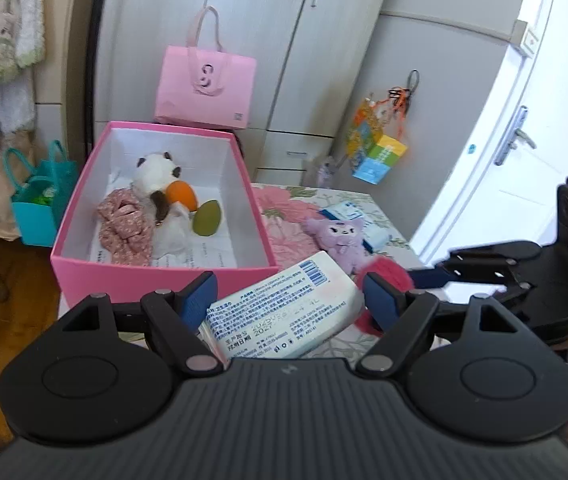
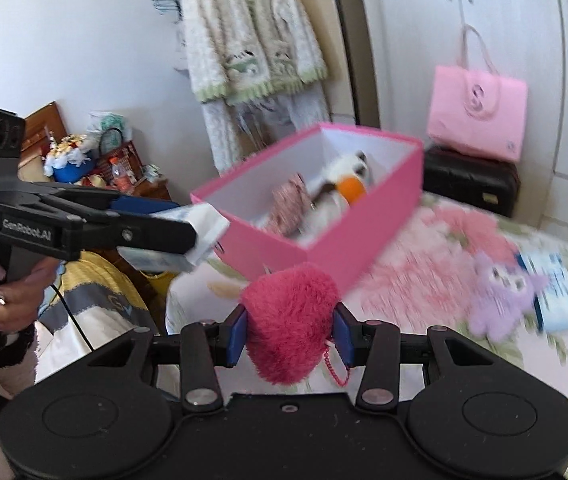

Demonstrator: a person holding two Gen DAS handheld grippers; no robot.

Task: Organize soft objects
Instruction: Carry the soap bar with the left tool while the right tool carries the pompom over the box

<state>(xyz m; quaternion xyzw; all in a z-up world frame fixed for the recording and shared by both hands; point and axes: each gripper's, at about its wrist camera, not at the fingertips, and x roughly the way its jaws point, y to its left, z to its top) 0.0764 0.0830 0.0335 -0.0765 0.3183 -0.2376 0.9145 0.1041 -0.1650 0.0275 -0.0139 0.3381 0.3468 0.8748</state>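
Note:
My left gripper [image 1: 288, 300] is shut on a white wet-wipes pack [image 1: 284, 312] with blue print, held in the air in front of the open pink box [image 1: 164, 276]. It also shows in the right wrist view [image 2: 188, 236], left of the box [image 2: 324, 240]. My right gripper [image 2: 290, 334] is shut on a fluffy red pompom [image 2: 290, 328], held above the bed in front of the box. The box holds a white plush toy [image 1: 156, 176], an orange ball [image 1: 182, 196], a green egg shape [image 1: 207, 218] and a pink floral scrunchie [image 1: 124, 224]. A purple plush [image 1: 342, 238] lies on the floral bedspread.
A blue-and-white tissue pack [image 1: 358, 220] lies beside the purple plush. A pink paper bag [image 1: 204, 88] stands on a dark case behind the box. Wardrobe doors [image 1: 304, 40] stand behind, a white door [image 1: 524, 140] at right. Bags [image 1: 40, 200] sit on the floor left.

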